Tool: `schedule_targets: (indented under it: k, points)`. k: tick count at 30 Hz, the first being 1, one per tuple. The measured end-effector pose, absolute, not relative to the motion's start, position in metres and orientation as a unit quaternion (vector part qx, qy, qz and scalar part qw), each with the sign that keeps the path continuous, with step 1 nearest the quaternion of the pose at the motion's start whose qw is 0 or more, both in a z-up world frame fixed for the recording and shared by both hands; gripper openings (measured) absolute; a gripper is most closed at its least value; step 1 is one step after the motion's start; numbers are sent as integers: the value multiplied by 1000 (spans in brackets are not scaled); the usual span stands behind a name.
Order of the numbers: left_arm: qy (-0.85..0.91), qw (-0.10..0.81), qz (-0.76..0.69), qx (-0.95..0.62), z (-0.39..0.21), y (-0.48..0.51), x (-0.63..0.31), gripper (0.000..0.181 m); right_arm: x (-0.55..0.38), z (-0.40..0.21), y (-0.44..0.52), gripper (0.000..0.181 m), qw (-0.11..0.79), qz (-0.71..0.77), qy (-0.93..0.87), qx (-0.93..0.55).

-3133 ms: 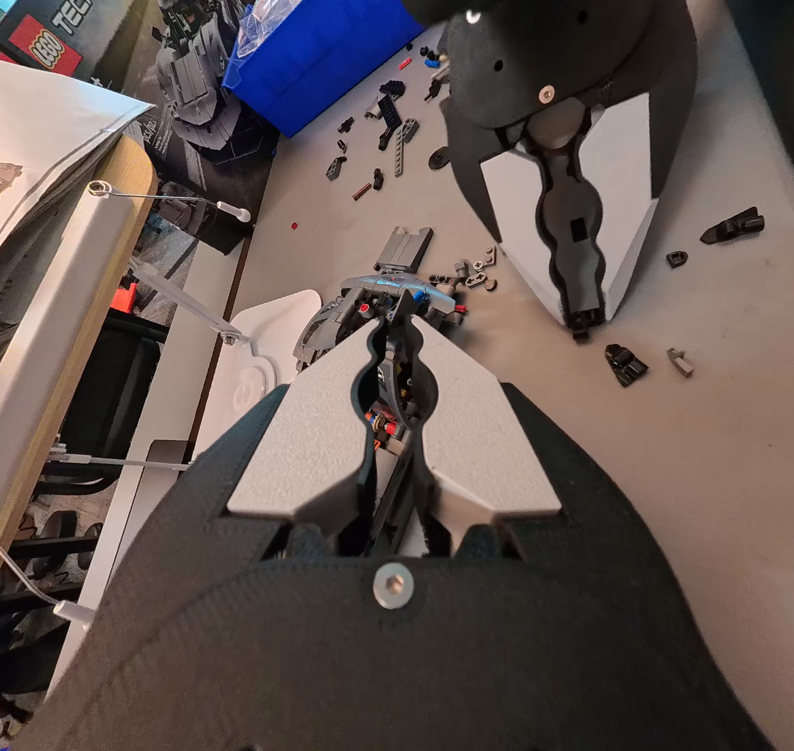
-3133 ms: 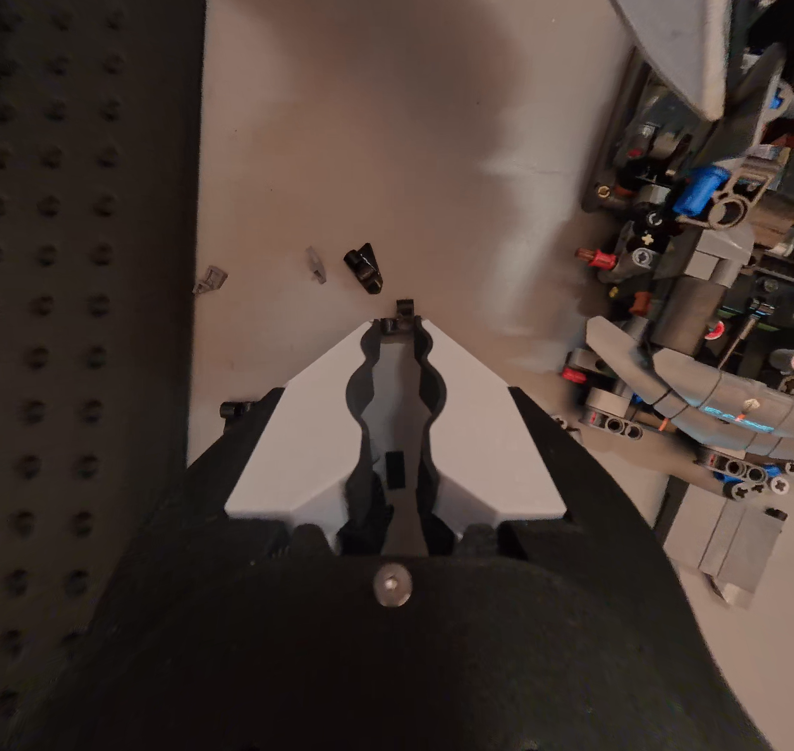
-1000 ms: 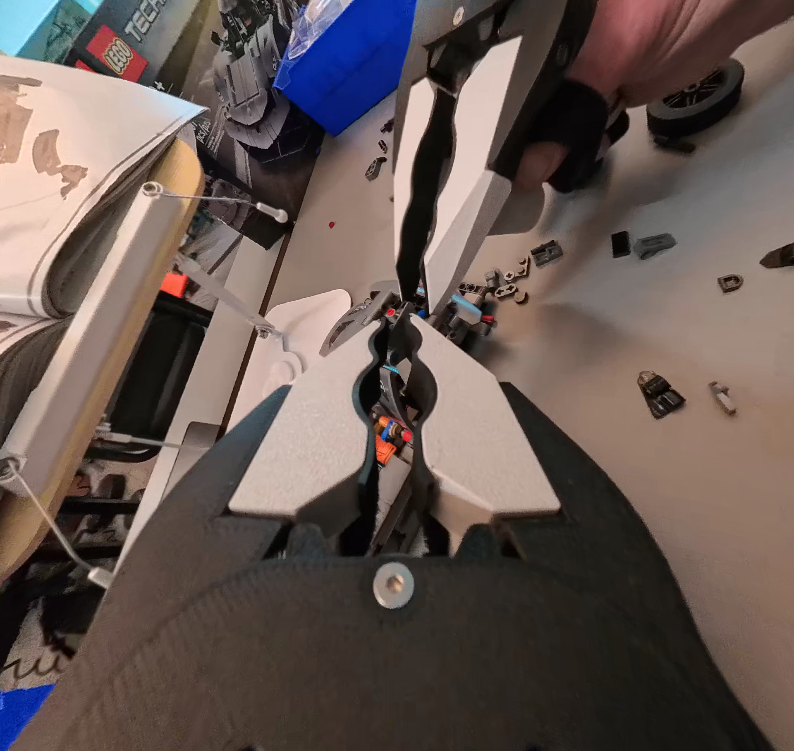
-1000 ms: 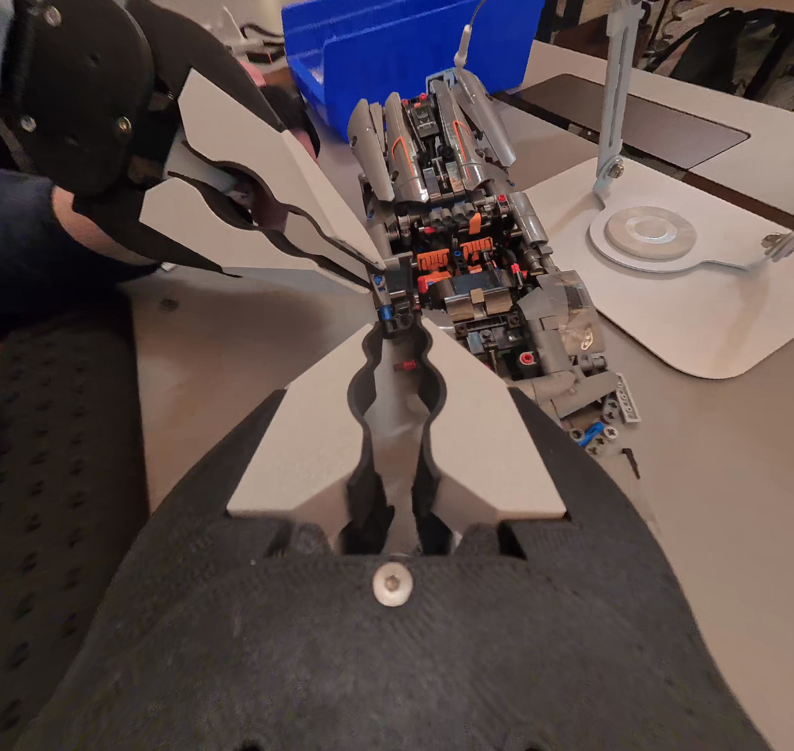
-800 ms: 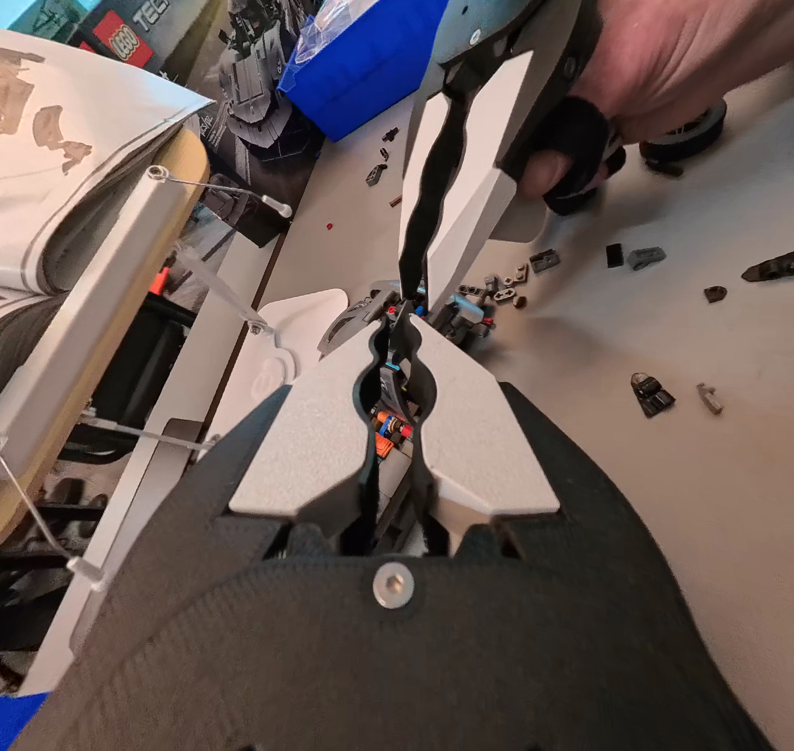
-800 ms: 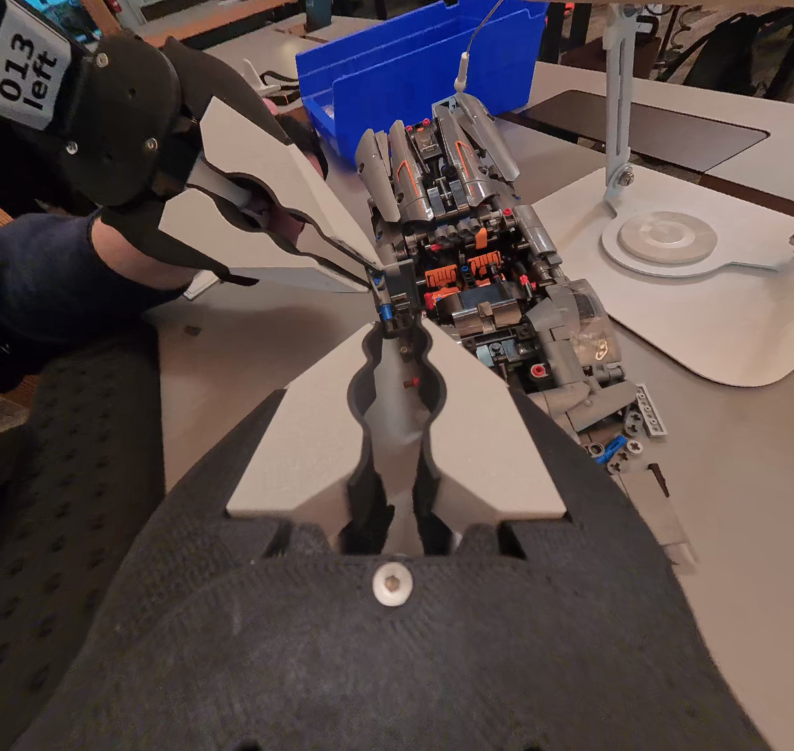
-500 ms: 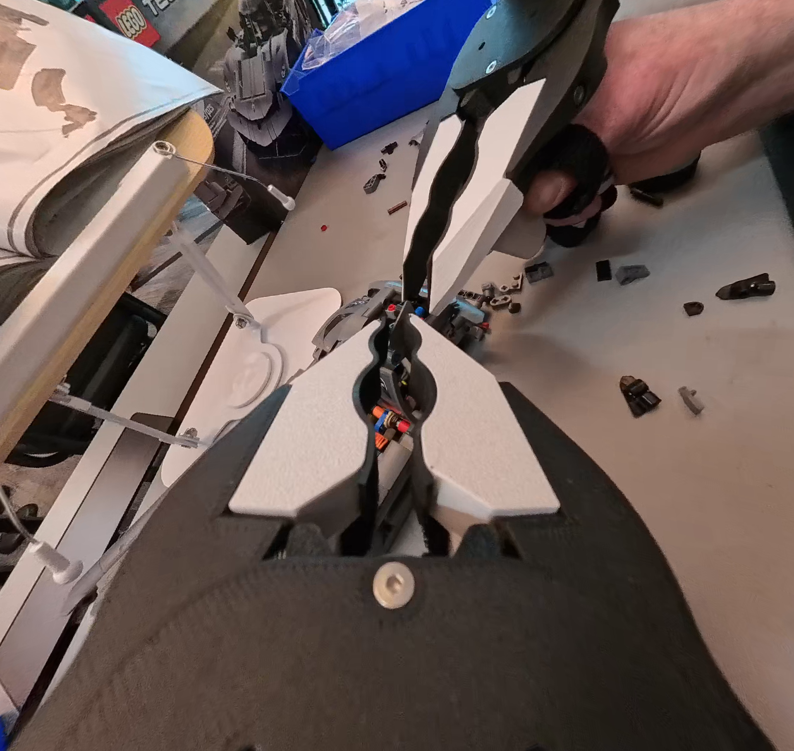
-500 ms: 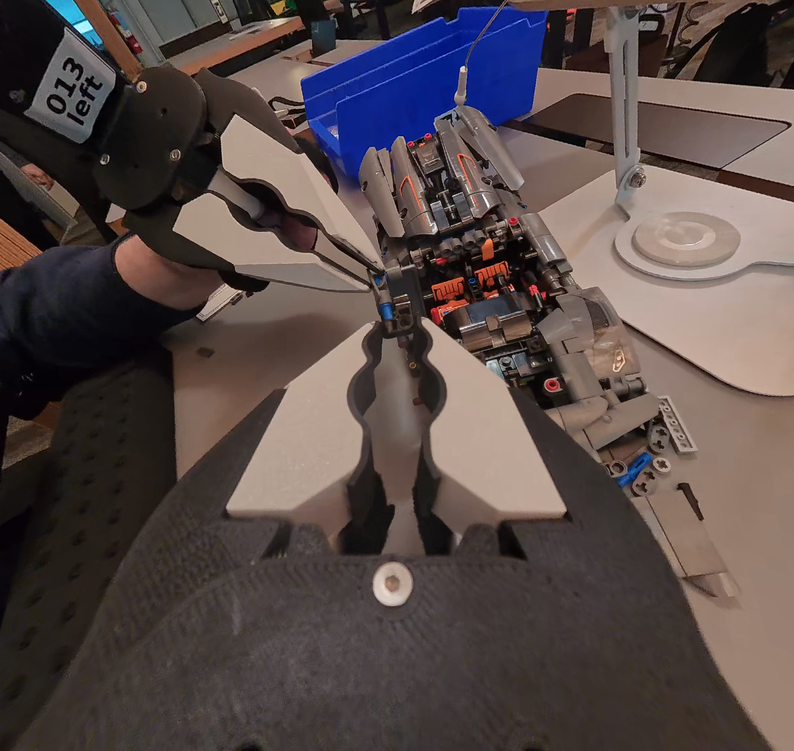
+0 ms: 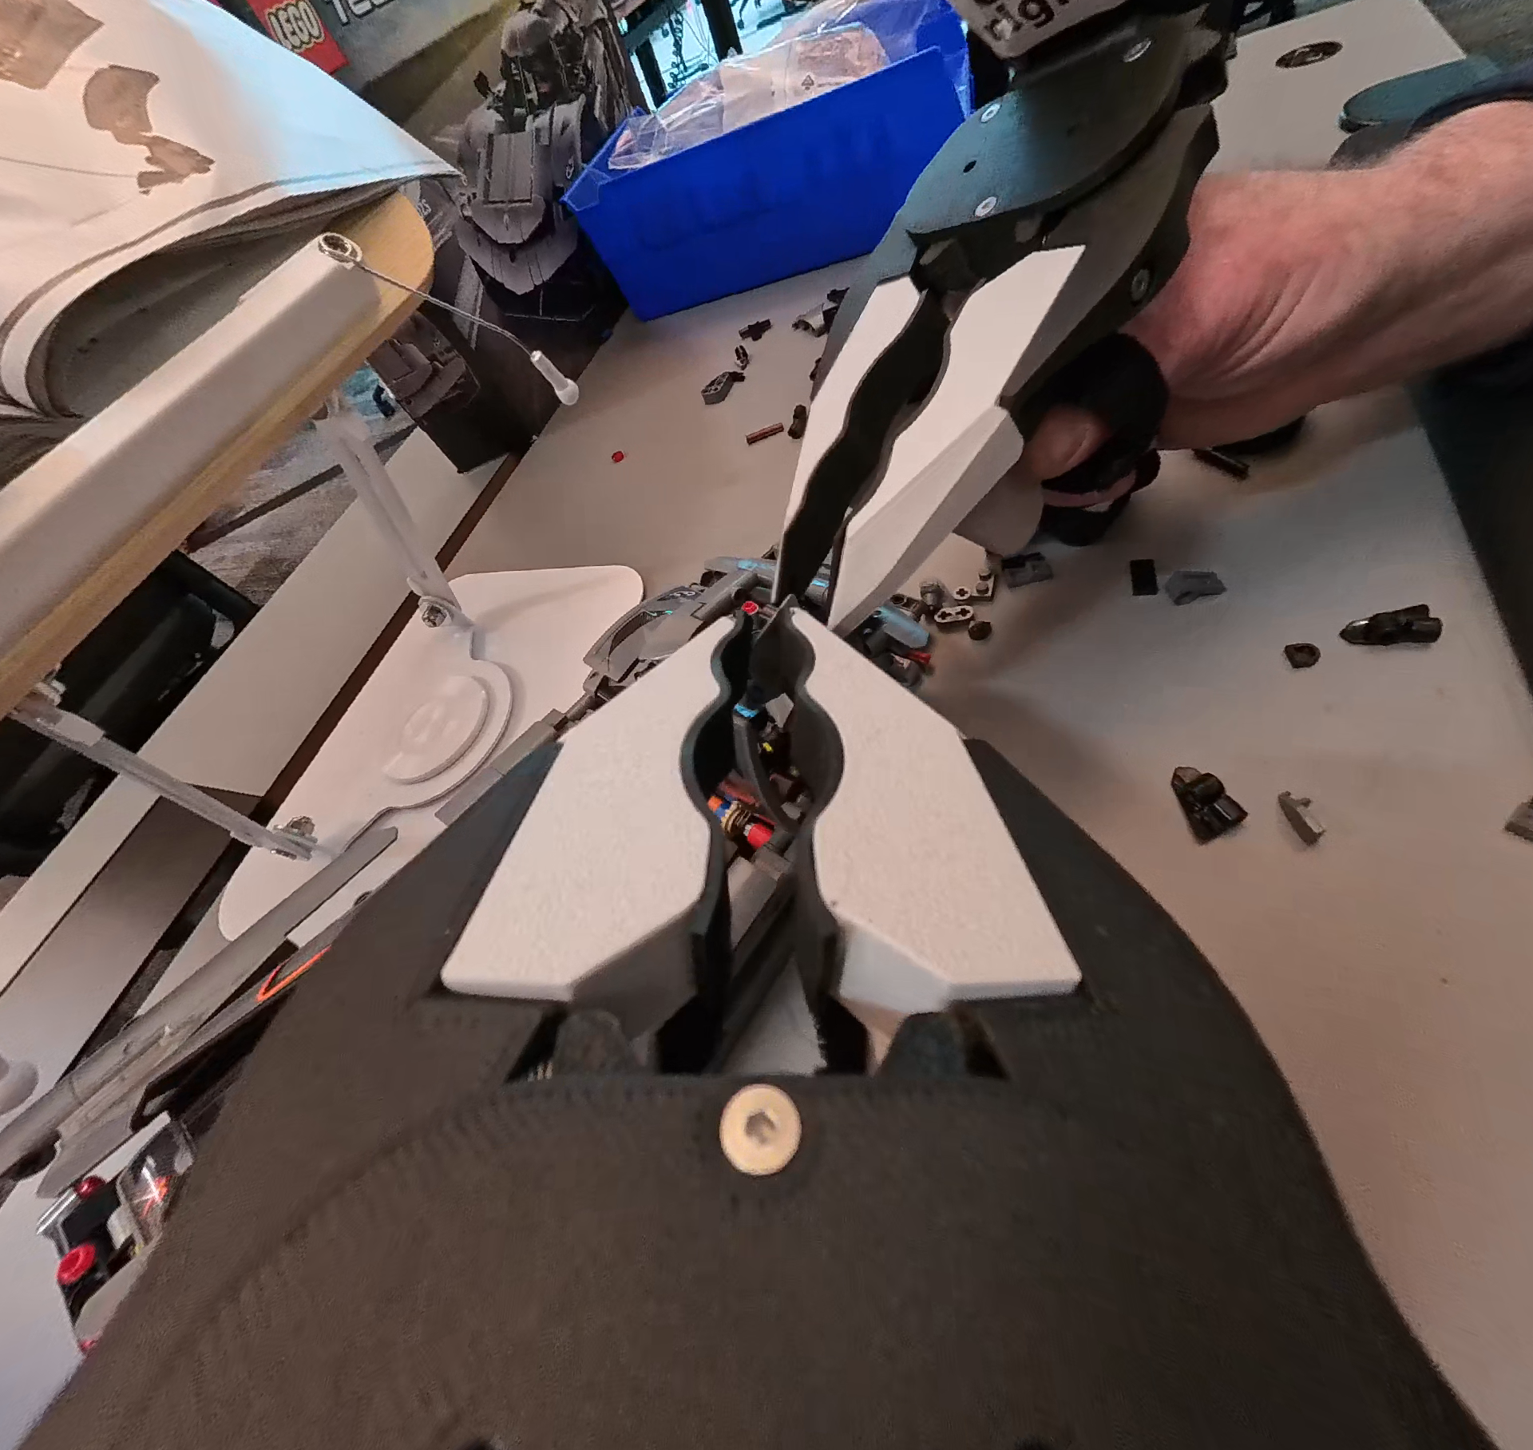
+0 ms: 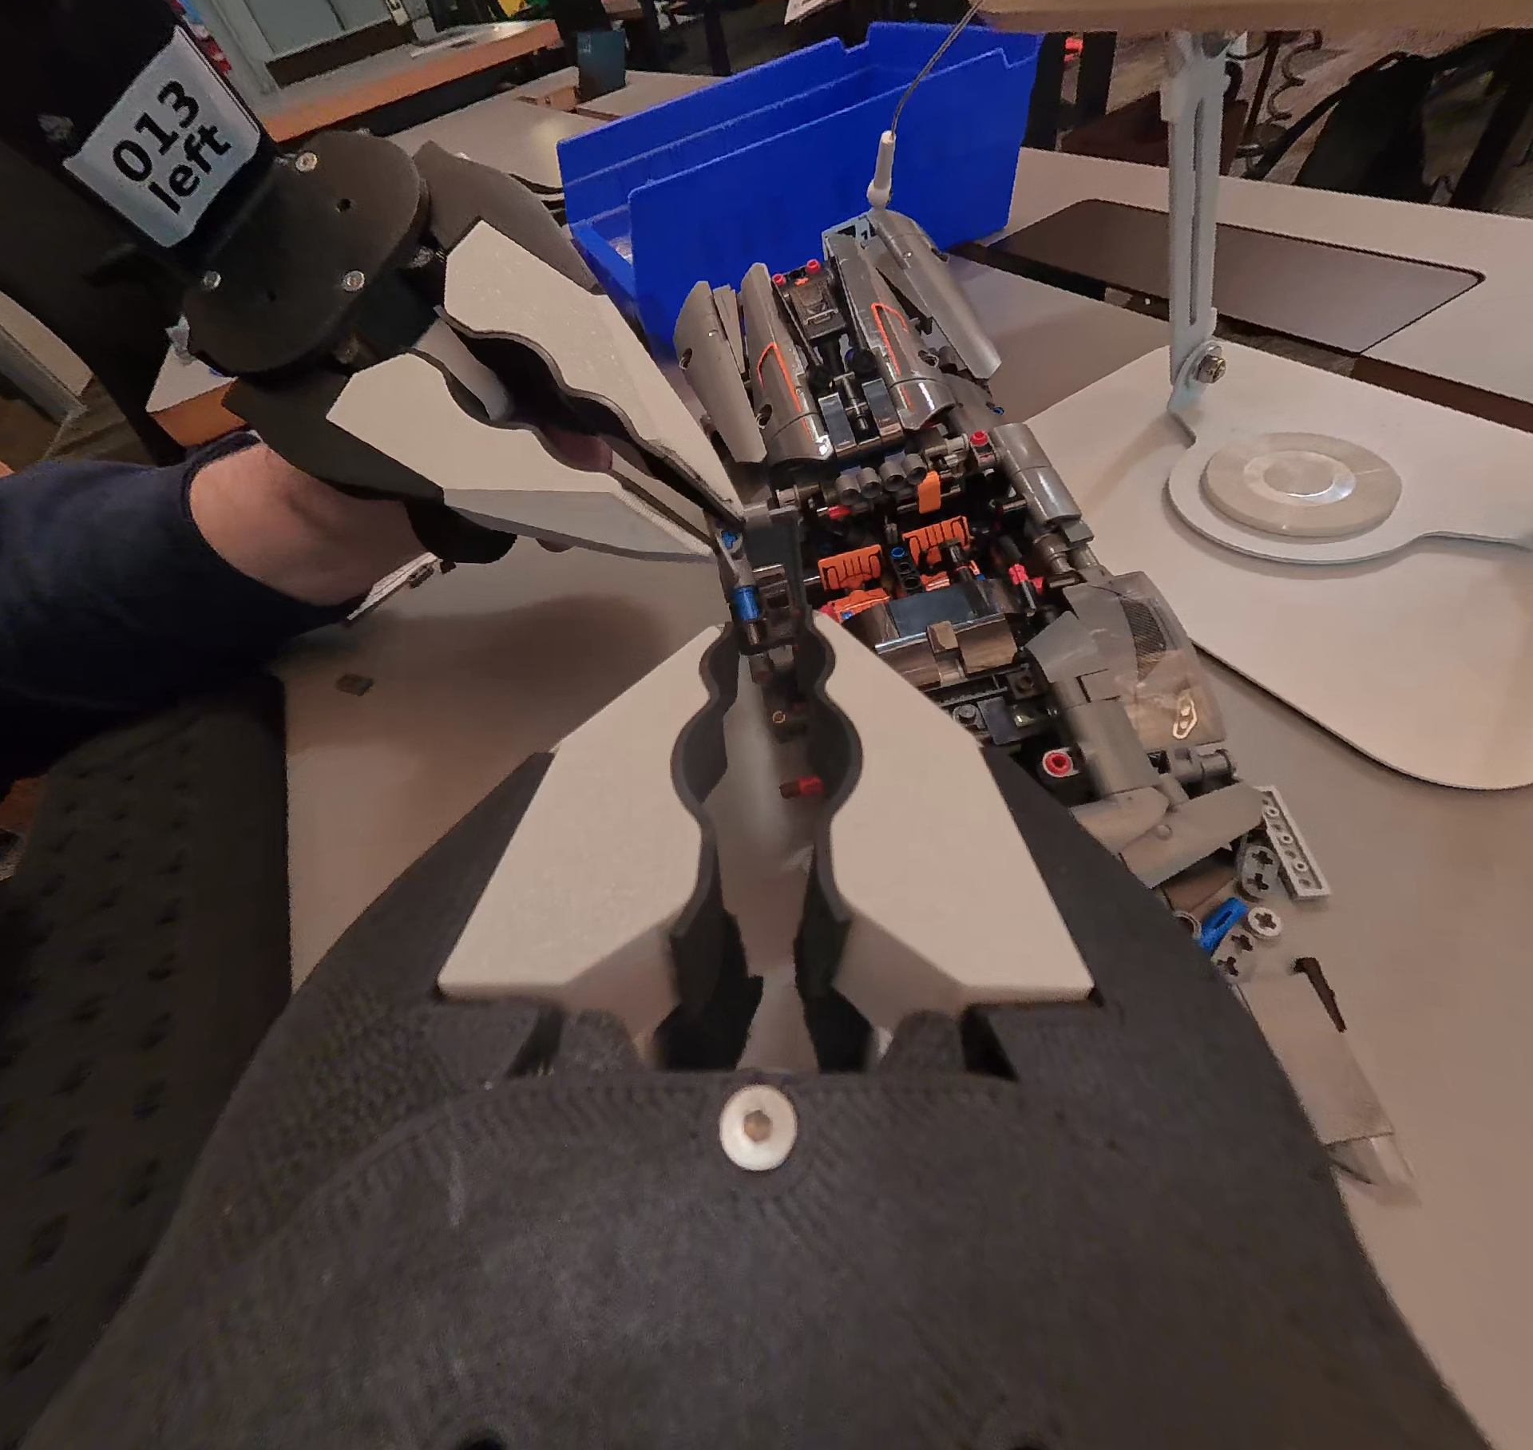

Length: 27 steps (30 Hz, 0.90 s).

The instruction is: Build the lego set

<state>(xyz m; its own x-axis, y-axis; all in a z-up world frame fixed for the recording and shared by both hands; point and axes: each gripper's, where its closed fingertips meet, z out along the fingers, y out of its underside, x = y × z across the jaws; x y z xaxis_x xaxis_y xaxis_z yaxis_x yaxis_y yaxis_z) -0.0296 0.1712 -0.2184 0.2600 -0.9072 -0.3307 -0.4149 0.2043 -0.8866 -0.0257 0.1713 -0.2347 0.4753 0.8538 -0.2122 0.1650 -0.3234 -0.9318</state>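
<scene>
Model (image 10: 896, 514) lengthwise — tail toward bin (image 10: 796, 157).

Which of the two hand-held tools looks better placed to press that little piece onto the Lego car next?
The right tool, probably. Its tips are closed on the dark upright frame piece at the side of the car model. The left tool grips the same piece from the side and seems to brace it.
</scene>
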Motion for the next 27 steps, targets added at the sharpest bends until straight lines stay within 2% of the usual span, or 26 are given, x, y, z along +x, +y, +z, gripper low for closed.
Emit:
schedule_targets:
  k: [10,16,27]
  points:
    - [606,498,-192,-590,-225,167,-35,16,-30,-232,167,11,469,385,-369,-704]
    - [624,496,-157,-583,-230,167,-36,9,-31,-232,166,11,471,381,-372,-703]
    - [580,521,-196,-595,-228,172,-34,8,-29,-231,171,11,462,410,-332,-713]
